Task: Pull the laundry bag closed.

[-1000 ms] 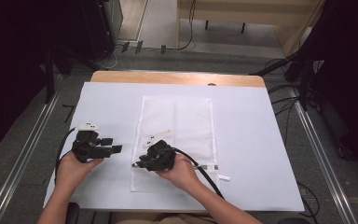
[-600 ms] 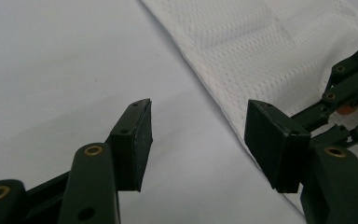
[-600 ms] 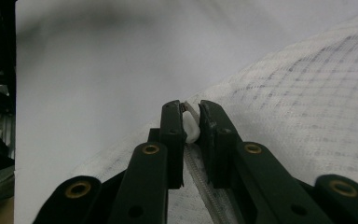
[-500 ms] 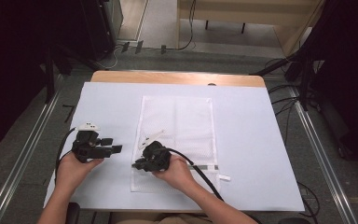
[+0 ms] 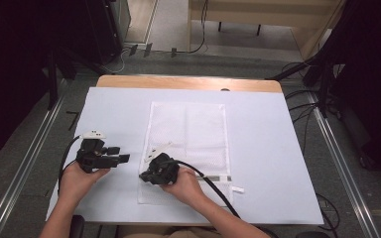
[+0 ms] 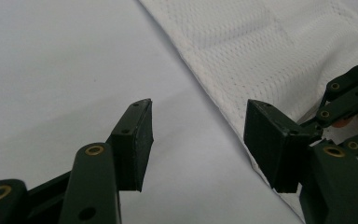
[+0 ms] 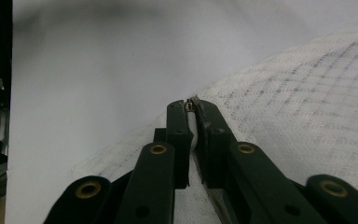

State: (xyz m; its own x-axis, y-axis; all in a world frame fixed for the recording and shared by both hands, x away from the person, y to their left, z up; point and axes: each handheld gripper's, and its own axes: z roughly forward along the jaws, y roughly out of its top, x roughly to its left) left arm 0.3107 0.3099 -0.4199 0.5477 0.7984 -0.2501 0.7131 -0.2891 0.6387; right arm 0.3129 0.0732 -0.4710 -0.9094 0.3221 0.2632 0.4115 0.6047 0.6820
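A white mesh bag (image 5: pixel 188 131) lies flat on the white table cover (image 5: pixel 278 148), its long side running away from me. My right gripper (image 5: pixel 144 175) sits at the bag's near left part. In the right gripper view it (image 7: pixel 192 109) is shut on a small white zipper pull (image 7: pixel 193 126) at the edge of the mesh (image 7: pixel 307 116). My left gripper (image 5: pixel 123 154) rests just left of the bag, jaws open and empty. In the left gripper view it (image 6: pixel 198 135) points at the bag's edge (image 6: pixel 270 51), and the right gripper's links (image 6: pixel 349 93) show at the far right.
A small white tab (image 5: pixel 238 190) lies on the cover near the bag's near right corner. The table's wooden far edge (image 5: pixel 188 82) shows beyond the cover. Cables trail from both grippers toward me. Metal rails (image 5: pixel 337 163) flank the table.
My right gripper has slid slightly left and toward me along the bag's near part, still shut. The left gripper has stayed put and open.
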